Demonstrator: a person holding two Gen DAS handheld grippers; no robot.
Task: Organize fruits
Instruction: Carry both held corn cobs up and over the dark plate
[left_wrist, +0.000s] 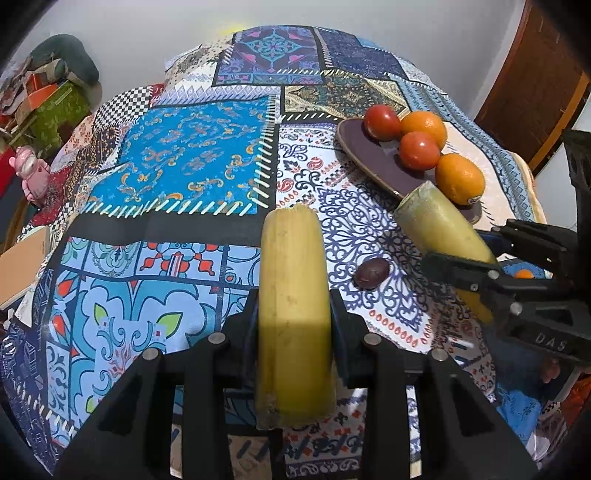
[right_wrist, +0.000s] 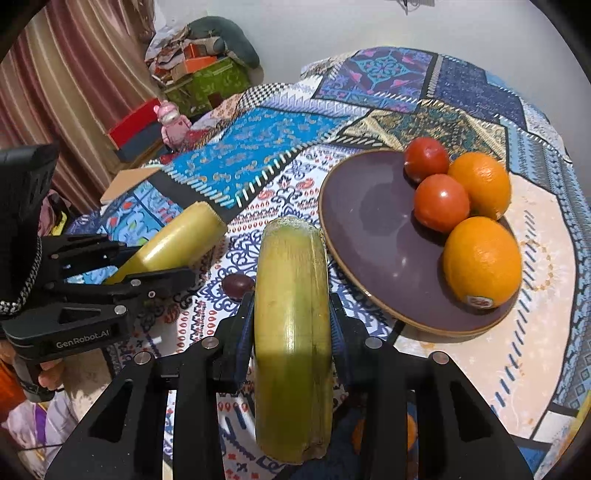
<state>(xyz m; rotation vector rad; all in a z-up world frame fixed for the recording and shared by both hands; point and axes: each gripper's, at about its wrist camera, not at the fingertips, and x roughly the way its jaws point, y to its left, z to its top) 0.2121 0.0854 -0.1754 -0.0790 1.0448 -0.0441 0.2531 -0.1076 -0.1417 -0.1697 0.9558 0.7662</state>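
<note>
My left gripper is shut on a yellow banana piece and holds it above the patterned cloth. My right gripper is shut on a greener banana piece near the rim of a purple plate. The plate holds two tomatoes and two oranges. A small dark fruit lies on the cloth between the grippers. In the left wrist view the right gripper with its banana piece shows at right, next to the plate. In the right wrist view the left gripper with its banana piece shows at left.
A patchwork cloth covers the table. A pink toy and boxes stand beyond the far left edge. A cardboard piece lies at the left edge. A curtain hangs at left and a wooden door is at right.
</note>
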